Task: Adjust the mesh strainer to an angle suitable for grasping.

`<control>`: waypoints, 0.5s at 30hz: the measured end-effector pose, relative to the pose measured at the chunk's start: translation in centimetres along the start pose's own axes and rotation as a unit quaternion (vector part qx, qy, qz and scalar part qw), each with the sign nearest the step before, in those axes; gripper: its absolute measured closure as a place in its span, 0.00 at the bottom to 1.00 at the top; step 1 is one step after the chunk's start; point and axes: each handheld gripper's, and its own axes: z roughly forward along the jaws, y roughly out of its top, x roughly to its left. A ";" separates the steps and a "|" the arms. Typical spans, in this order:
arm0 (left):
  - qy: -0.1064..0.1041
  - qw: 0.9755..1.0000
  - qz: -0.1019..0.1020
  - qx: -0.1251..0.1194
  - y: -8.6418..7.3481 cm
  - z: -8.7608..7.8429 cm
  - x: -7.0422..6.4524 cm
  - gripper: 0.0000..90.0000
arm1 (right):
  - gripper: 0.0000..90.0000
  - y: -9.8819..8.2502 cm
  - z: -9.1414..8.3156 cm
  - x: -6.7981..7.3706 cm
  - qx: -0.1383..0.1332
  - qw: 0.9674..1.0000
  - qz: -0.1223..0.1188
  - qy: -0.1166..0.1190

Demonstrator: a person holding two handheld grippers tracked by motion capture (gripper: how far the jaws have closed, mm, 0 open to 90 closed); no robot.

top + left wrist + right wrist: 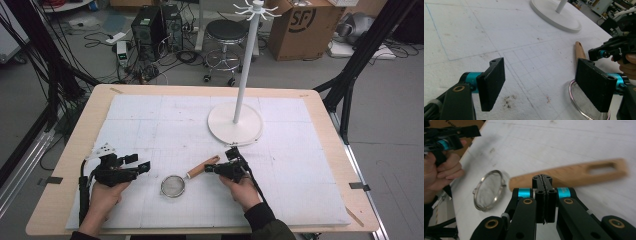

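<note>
A small metal mesh strainer (173, 186) with a wooden handle (202, 167) lies flat on the white gridded mat (150, 125). My right gripper (210, 169) is shut with nothing between its pads, its tip right beside the handle (574, 173); I cannot tell whether it touches. In the right gripper view the jaws (542, 180) are pressed together in front of the handle, the mesh ring (489, 190) to their left. My left gripper (139, 162) is open, left of the strainer. Its view shows wide jaws (542, 83) and the mesh (579, 100) behind the right pad.
A white stand with a round base (235, 125) and tall pole (245, 65) rises at the mat's far middle. The wooden table edge (60, 165) frames the mat. On the floor beyond are a stool (226, 32), a cardboard box (300, 25) and computer cases.
</note>
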 end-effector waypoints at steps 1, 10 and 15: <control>0.001 1.000 -0.002 -0.001 0.0 0.0 0.0 0.28 | 1.00 -0.2 -0.3 -0.3 -0.003 1.000 0.004 -0.003; 0.003 1.000 -0.002 -0.004 0.0 0.0 0.1 0.28 | 1.00 -0.4 -0.3 -1.4 0.002 0.999 0.013 -0.036; 0.000 1.000 -0.002 -0.002 0.0 0.1 0.1 0.28 | 1.00 0.5 0.3 -2.2 -0.004 0.999 0.035 -0.027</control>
